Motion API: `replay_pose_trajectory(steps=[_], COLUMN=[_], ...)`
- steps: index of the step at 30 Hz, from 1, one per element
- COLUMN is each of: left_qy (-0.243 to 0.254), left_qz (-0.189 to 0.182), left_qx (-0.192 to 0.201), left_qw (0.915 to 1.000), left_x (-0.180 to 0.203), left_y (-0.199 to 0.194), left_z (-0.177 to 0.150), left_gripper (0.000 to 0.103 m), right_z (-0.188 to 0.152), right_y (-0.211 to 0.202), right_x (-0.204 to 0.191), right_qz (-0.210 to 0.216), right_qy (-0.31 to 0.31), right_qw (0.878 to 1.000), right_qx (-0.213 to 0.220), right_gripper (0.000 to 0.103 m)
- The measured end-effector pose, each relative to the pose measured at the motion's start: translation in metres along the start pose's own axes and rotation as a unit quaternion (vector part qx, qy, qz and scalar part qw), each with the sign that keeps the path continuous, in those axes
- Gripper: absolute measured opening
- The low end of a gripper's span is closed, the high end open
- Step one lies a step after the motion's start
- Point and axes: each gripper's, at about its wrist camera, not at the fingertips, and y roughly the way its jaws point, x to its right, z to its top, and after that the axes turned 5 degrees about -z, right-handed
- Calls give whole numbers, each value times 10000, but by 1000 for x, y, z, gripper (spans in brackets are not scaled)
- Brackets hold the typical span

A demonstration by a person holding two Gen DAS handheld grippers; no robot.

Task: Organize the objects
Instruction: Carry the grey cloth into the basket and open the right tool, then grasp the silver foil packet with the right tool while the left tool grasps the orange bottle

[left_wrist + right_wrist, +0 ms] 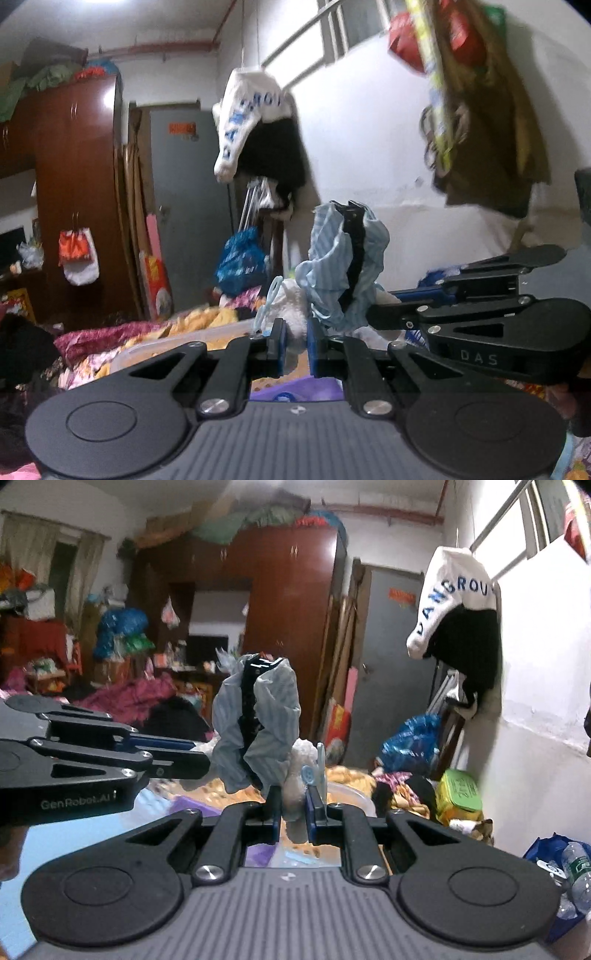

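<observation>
A light blue striped cloth (340, 266) hangs bunched in the air, clamped together with a white fluffy piece (293, 314) and a pale blue plastic clip (271, 295). My left gripper (296, 347) is shut on the white piece at its lower end. My right gripper (354, 221) comes in from the right and its fingers stand upright, shut on the striped cloth. In the right wrist view my right gripper (293, 812) grips the white piece (295, 794), and my left gripper (258, 686) from the left is shut on the striped cloth (273, 723).
A clear plastic bin (177, 347) sits below on a bed with floral bedding (110, 336). A brown wardrobe (77, 184), grey door (184, 206), a white hanging bag (247, 122), blue bags (240, 262) and water bottles (576, 871) surround.
</observation>
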Motion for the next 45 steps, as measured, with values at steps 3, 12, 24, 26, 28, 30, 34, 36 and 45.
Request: replay_pose_trajectory(steps=[3, 12, 24, 26, 28, 30, 34, 36, 45], left_qy=[-23, 176, -414, -511, -623, -721, -1051, -1156, -1173], left_qz=[88, 366, 442, 493, 516, 542, 783, 839, 822], left_qx=[-324, -644, 255, 336, 398, 421, 343, 204, -336], left_qw=[9994, 9971, 9978, 9969, 9959, 9950, 9908, 9895, 9891], left_x=[-7, 2, -11, -12, -14, -16, -26, -26, -15], left_y=[29, 65, -56, -75, -90, -100, -106, -102, -71], left_z=[2, -4, -42, -61, -79, -93, -115, -125, -141], left_gripper=[14, 25, 95, 103, 103, 103, 103, 103, 103], right_z=[-1, -17, -62, -79, -97, -113, -136, -139, -138], right_y=[26, 42, -44, -60, -70, -76, -83, -80, -45], right_x=[1, 13, 49, 49, 46, 44, 34, 28, -1], right_qz=[-109, -238, 77, 56, 109, 197, 296, 416, 483], right_qy=[-16, 184, 1020, 1140, 1188, 1248, 1435, 1490, 1218], right_qw=[9996, 9970, 9946, 9931, 9925, 9917, 9891, 9879, 9907], right_qx=[-265, -709, 161, 267, 275, 242, 137, 118, -371], right_gripper=[15, 17, 103, 103, 103, 103, 103, 103, 103])
